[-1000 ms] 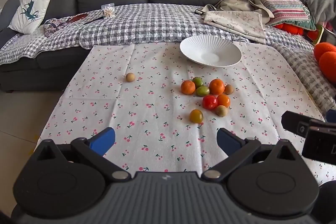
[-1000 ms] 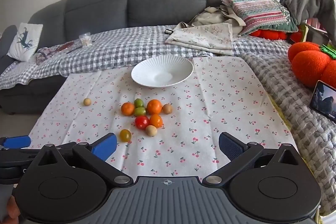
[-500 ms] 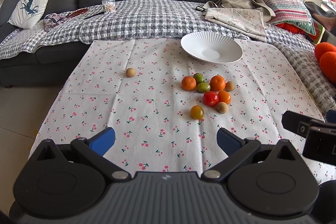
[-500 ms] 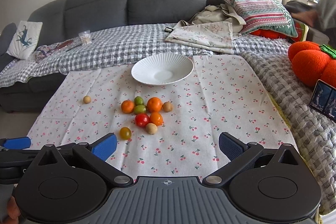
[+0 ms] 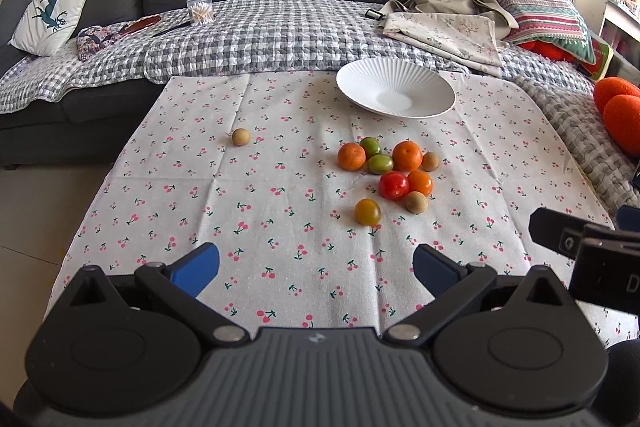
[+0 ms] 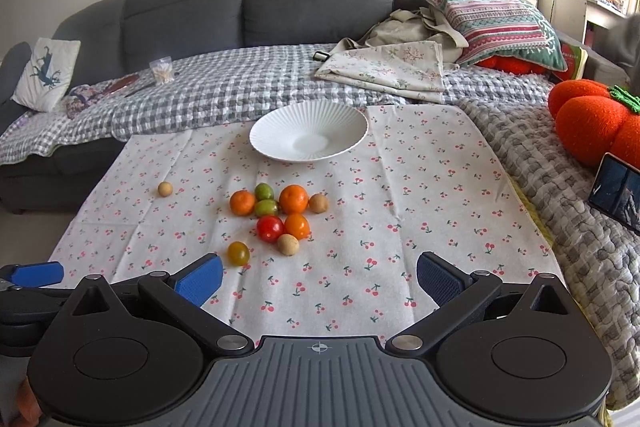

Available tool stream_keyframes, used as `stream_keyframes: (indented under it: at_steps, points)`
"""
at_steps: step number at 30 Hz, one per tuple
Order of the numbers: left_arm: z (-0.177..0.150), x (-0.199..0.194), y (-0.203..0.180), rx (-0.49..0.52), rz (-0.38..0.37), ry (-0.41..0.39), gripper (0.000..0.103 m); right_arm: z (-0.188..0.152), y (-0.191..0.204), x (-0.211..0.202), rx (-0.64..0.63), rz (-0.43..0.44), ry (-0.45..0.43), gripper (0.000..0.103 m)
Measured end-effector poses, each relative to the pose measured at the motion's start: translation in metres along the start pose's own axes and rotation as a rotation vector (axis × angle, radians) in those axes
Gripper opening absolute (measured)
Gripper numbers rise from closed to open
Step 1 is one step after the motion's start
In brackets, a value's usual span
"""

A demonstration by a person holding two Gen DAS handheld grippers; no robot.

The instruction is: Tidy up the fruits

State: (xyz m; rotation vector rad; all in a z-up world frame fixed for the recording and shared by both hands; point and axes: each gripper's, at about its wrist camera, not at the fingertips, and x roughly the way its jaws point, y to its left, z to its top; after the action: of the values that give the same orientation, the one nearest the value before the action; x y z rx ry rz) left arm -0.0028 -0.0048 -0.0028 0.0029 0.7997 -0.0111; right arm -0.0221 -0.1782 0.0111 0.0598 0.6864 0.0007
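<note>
Both grippers are hovering at the near edge of the table, which is draped in a white cherry-print cloth (image 5: 280, 247), and neither is carrying anything: the left gripper (image 5: 316, 265) is showing its blue-padded jaws spread wide, and the right gripper (image 6: 320, 277) is doing the same. The fruits are lying loose on the cloth: a cluster of small orange tangerines (image 6: 293, 199), green limes (image 6: 264, 191), a shiny red tomato (image 6: 270, 228) and tan round longans (image 6: 288, 244) is sitting around the middle of the table, a yellow-brown tomato (image 6: 238, 252) is lying just nearer than the cluster, and a lone tan longan (image 5: 241, 137) is resting well apart toward the left edge. The ribbed white ceramic bowl (image 6: 276, 131) is standing unfilled near the far edge, beyond the cluster. Judging from this, the sorting is only beginning, and the first pick is probably the nearest fruit. Doing it well likely means bringing the jaws down level on either side of one fruit, approaching from the open side so neighbouring fruits are not being nudged and set rolling, and closing gently, since tomato skin is giving and round fruit is slipping easily.
</note>
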Motion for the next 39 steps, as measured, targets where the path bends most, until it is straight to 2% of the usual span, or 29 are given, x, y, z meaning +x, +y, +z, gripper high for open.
stream_keyframes:
  at_steps: [14,21,25,30,34,39]
  points:
    - [0.001,0.017,0.008,-0.006,-0.018,0.021,0.102,0.001,0.006,0.012,-0.019,-0.014,0.011,0.103]
    - [0.006,0.043,0.022,0.012,-0.015,0.038,0.102,-0.002,0.005,0.036,-0.039,-0.014,0.025,0.103]
    - [0.012,0.066,0.042,-0.022,-0.01,0.053,0.102,-0.007,-0.014,0.063,-0.009,0.022,0.046,0.103]
    - [0.026,0.097,0.059,-0.041,-0.016,0.06,0.102,-0.009,-0.03,0.094,0.012,0.057,0.072,0.103]
    - [0.043,0.125,0.073,-0.088,-0.022,0.085,0.099,-0.005,-0.022,0.11,-0.036,0.096,0.073,0.103]
    - [0.074,0.152,0.09,-0.132,-0.013,0.065,0.096,0.013,-0.013,0.137,-0.071,0.138,0.075,0.101]
